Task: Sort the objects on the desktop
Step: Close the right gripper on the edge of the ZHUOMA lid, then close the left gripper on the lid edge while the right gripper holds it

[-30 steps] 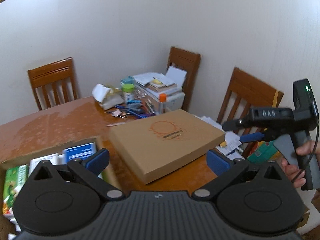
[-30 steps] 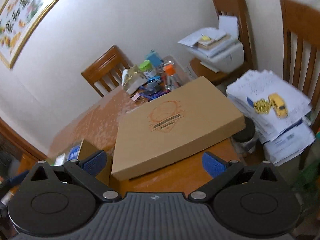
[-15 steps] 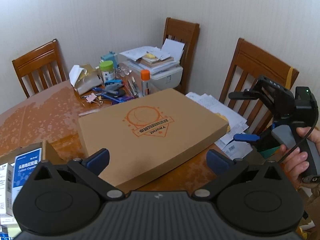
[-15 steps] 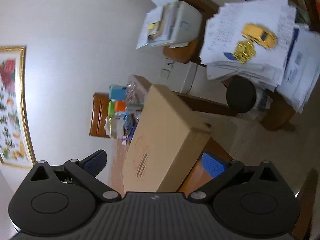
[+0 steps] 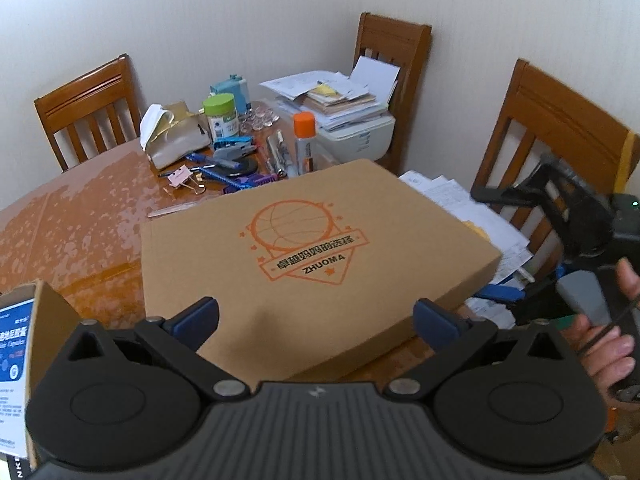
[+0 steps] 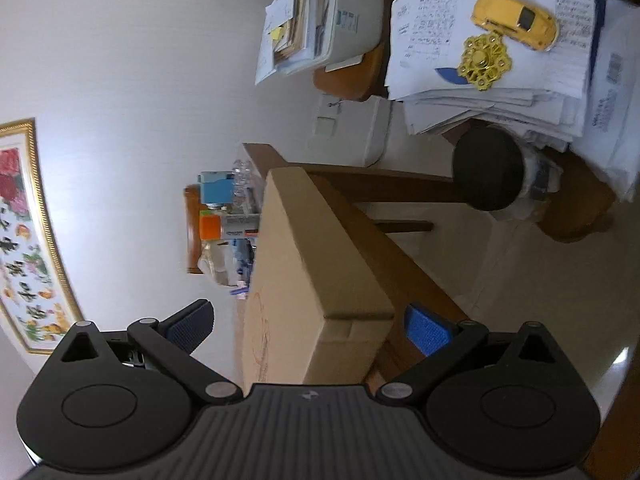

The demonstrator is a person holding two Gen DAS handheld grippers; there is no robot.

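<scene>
A flat cardboard box (image 5: 312,248) with an orange basketball print lies on the wooden table (image 5: 80,208). My left gripper (image 5: 316,316) hovers open over its near edge, nothing between the fingers. My right gripper (image 5: 480,244), held by a hand (image 5: 608,332), is rolled on its side at the box's right corner. In the right wrist view the right gripper (image 6: 308,324) is open, one finger above and one below the corner of the cardboard box (image 6: 320,280). Whether the pads touch it is unclear.
Behind the box lie a green-lid jar (image 5: 219,118), an orange-cap bottle (image 5: 304,140), a gold pouch (image 5: 176,136), clips and pens. An open carton (image 5: 24,344) stands at the left. Chairs (image 5: 560,128) hold papers, a printer (image 5: 352,128) and a yellow toy car (image 6: 516,20).
My right gripper has rolled onto its side and come in to straddle the box's right corner. The left gripper has tilted down and moved closer over the box.
</scene>
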